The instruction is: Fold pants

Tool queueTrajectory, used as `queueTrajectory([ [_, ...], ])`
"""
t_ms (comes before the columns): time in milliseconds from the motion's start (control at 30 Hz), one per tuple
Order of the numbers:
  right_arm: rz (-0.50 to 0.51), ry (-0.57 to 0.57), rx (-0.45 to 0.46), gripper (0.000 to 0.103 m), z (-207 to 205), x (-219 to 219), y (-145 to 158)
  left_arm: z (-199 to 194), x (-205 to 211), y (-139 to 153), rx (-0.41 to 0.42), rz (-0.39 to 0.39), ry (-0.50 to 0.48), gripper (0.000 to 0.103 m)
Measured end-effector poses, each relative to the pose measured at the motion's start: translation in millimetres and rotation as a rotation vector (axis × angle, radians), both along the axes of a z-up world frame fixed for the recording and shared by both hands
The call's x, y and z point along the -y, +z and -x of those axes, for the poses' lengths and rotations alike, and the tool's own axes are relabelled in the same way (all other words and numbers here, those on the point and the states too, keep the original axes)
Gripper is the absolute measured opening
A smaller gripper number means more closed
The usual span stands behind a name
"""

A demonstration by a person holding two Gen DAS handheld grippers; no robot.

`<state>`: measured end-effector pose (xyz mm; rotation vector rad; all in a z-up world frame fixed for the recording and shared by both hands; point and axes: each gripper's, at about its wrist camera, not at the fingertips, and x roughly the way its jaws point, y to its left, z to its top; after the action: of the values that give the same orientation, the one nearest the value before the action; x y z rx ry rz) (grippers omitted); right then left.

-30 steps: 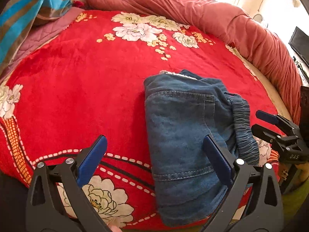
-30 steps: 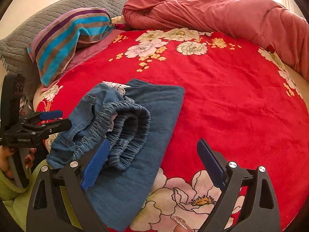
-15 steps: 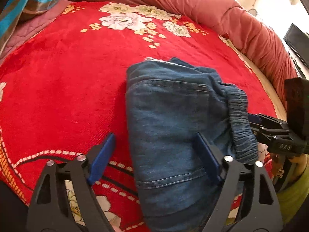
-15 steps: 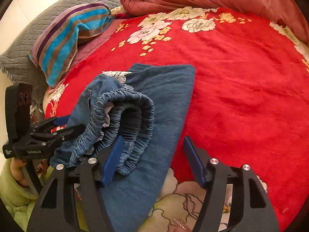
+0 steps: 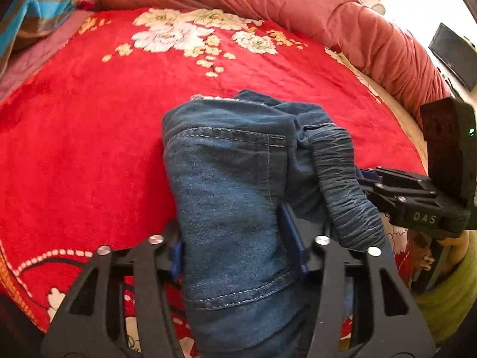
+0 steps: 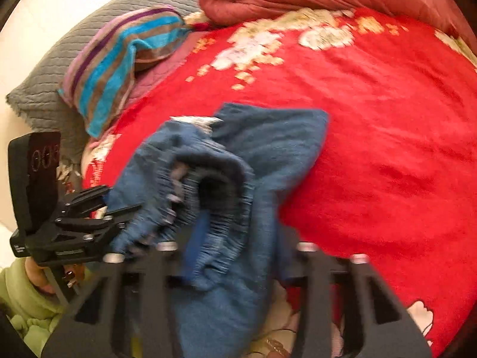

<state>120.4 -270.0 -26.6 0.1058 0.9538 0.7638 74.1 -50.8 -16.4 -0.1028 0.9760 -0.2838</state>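
Folded blue denim pants (image 5: 229, 179) lie on a red flowered blanket (image 5: 89, 137), elastic waistband (image 5: 342, 185) at their right side. My left gripper (image 5: 238, 247) is shut on the near end of the folded bundle, blue pads pressed against both sides. My right gripper (image 6: 238, 235) is shut on the waistband side of the pants (image 6: 238, 185); that view is blurred by motion. Each gripper shows in the other's view: the right (image 5: 399, 191) at the waistband, the left (image 6: 89, 217) at the pants' left edge.
A rolled pink quilt (image 5: 268, 3) runs along the far and right edge of the bed. A striped towel (image 6: 119, 65) on a grey pillow (image 6: 53, 83) sits at the far left. A black screen (image 5: 453, 56) stands beyond the bed on the right.
Both grippers moved forward onto the pants and closed from wide open to gripping the denim. The bundle is bunched up between the jaws.
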Motion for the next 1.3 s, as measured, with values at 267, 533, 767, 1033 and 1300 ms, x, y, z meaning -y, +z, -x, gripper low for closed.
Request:
queueTrajectory([
  [267, 0.003, 0.031, 0.081, 0.021, 0.7, -10.0, 27.2, -5.2, 0.4, 20.5, 0.033, -0.002, -0.005, 0.032],
  [533, 0.025, 0.048, 0.140, 0.021, -18.0, -26.3, 45.2, -24.9, -2.4, 33.6, 0.059, -0.005, 0.020, 0.032],
  [767, 0.034, 0.043, 0.173, 0.021, -38.3, -31.9, 53.5, -42.7, -7.0, 44.8, 0.088, 0.000, 0.036, 0.032],
  [1033, 0.042, 0.036, 0.186, 0.021, -54.8, -34.3, 55.5, -56.6, -9.2, 49.7, 0.108, 0.002, 0.044, 0.032],
  [1300, 0.050, 0.028, 0.191, 0.021, -65.1, -36.8, 56.4, -64.2, -11.7, 48.5, 0.113, 0.010, 0.049, 0.032],
])
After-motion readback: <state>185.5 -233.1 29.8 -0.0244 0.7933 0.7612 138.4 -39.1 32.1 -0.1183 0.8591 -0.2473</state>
